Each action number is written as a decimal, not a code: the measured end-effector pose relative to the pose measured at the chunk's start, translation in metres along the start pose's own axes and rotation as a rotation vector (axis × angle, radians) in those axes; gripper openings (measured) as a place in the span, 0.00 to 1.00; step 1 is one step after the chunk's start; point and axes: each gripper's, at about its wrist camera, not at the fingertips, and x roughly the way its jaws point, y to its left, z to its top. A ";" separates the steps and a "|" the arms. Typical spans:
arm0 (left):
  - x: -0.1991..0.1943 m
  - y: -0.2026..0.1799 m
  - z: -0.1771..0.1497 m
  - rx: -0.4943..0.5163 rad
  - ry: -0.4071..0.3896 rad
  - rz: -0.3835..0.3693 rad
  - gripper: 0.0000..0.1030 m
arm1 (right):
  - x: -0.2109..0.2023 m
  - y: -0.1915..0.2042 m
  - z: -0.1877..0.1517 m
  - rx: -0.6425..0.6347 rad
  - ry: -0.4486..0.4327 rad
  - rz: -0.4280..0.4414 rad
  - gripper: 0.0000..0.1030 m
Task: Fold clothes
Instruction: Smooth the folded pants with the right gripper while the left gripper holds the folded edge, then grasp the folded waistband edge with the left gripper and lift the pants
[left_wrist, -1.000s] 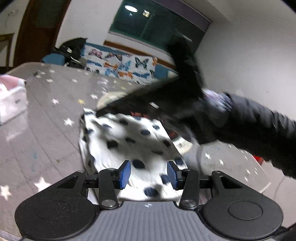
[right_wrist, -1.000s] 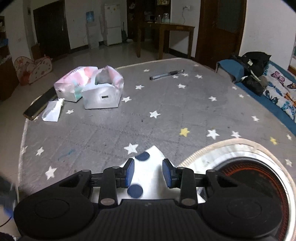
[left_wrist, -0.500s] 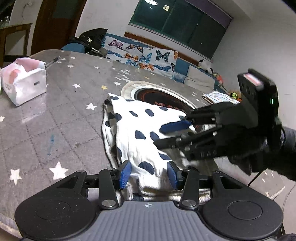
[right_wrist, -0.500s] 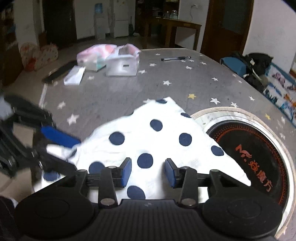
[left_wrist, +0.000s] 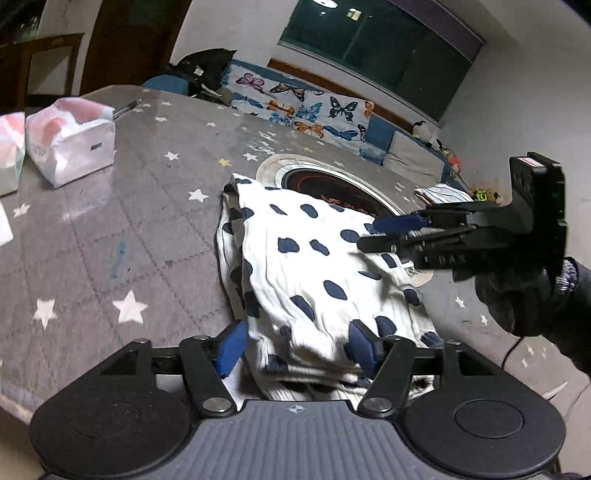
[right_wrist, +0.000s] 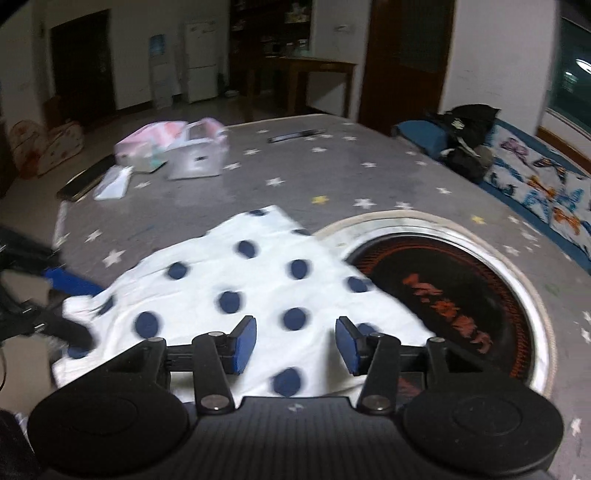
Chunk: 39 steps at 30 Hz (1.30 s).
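Blk tongs (left_wrist: 295, 347), blue pads (left_wrist: 231, 347).

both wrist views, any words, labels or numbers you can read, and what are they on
Round cooktop set in the table: orange lettering starting "M", followed by Chinese characters, too blurred to quote.
White tissue pack: small dark label, too small to read.
Right tongs: embossed marking on the body, unreadable.
Polka-dot garment: no text.

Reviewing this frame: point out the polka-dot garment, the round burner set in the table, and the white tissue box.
polka-dot garment (left_wrist: 314, 258), left wrist view, middle of top layer.
round burner (right_wrist: 461, 295), right wrist view, dark centre near orange lettering.
white tissue box (left_wrist: 74, 147), left wrist view, front face.
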 end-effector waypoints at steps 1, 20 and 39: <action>-0.002 -0.001 -0.001 -0.002 0.003 -0.002 0.66 | 0.002 -0.006 0.001 0.014 -0.003 -0.014 0.47; -0.011 -0.007 -0.026 0.002 0.121 -0.089 0.64 | 0.051 -0.097 -0.010 0.368 0.066 0.034 0.27; 0.032 0.029 0.035 0.145 0.033 0.056 0.36 | -0.040 -0.058 -0.068 0.232 0.138 -0.162 0.13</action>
